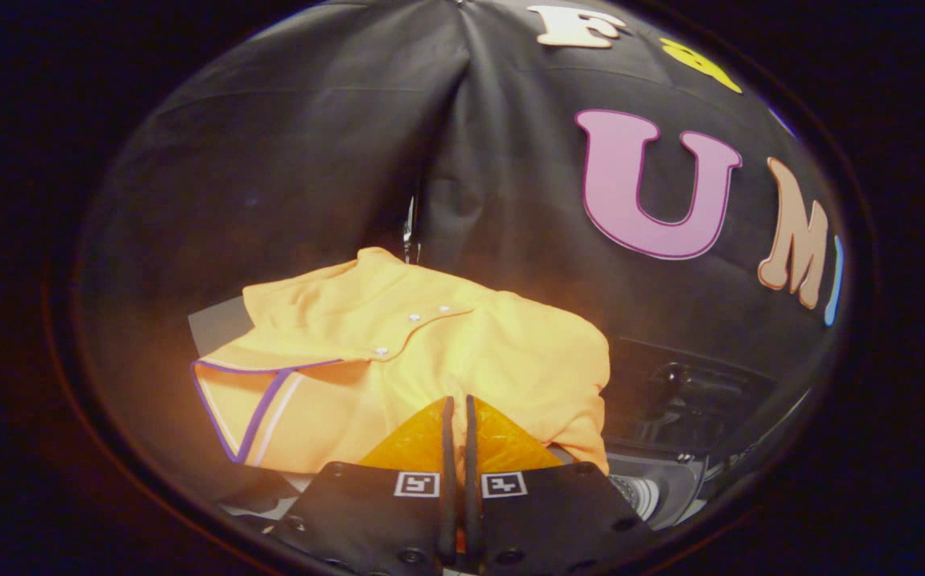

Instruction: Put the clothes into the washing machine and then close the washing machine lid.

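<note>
The black cloth wall (310, 160) takes the whole upper half of the frame, folding into a corner at top centre. Below it, in the middle, an orange shirt (430, 352) with white buttons and a purple-trimmed cuff lies spread on a grey surface (218, 324) — so the clothes are not yet in the machine, and loading and closing the lid both appear left to do. At lower right sits a dark opening with a grey rim (670, 488), probably the washing machine. At bottom centre the gripper (458, 404) has its fingers together, tips over the shirt's near edge — whether cloth is pinched between them I cannot tell.
</note>
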Demonstrator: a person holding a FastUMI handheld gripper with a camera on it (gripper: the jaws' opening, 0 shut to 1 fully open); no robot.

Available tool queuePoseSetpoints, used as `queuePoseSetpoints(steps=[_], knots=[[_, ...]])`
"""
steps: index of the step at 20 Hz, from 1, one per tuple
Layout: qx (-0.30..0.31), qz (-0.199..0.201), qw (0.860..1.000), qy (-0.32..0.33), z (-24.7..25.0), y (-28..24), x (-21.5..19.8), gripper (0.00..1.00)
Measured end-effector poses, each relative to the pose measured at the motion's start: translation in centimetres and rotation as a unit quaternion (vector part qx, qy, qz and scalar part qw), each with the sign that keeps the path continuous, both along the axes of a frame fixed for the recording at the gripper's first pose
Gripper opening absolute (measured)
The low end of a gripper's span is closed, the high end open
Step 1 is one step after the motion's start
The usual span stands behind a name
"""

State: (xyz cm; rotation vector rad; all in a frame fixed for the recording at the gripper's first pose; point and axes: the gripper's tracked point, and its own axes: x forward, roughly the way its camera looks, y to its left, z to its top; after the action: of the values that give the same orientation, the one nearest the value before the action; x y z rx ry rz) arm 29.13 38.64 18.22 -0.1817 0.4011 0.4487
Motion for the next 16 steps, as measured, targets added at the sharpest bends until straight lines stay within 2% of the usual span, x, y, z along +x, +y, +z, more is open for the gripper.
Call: queuePoseSetpoints(steps=[3, 8, 16], knots=[[0.036, -0.013, 0.999, 0.021, 0.2, -1.3, 0.3, 0.05], [0.057, -0.066, 0.996, 0.029, 0.0, -6.6, 1.5, 0.05], [-0.012, -0.202, 0.979, 0.021, -2.8, -19.1, 3.9, 0.05]])
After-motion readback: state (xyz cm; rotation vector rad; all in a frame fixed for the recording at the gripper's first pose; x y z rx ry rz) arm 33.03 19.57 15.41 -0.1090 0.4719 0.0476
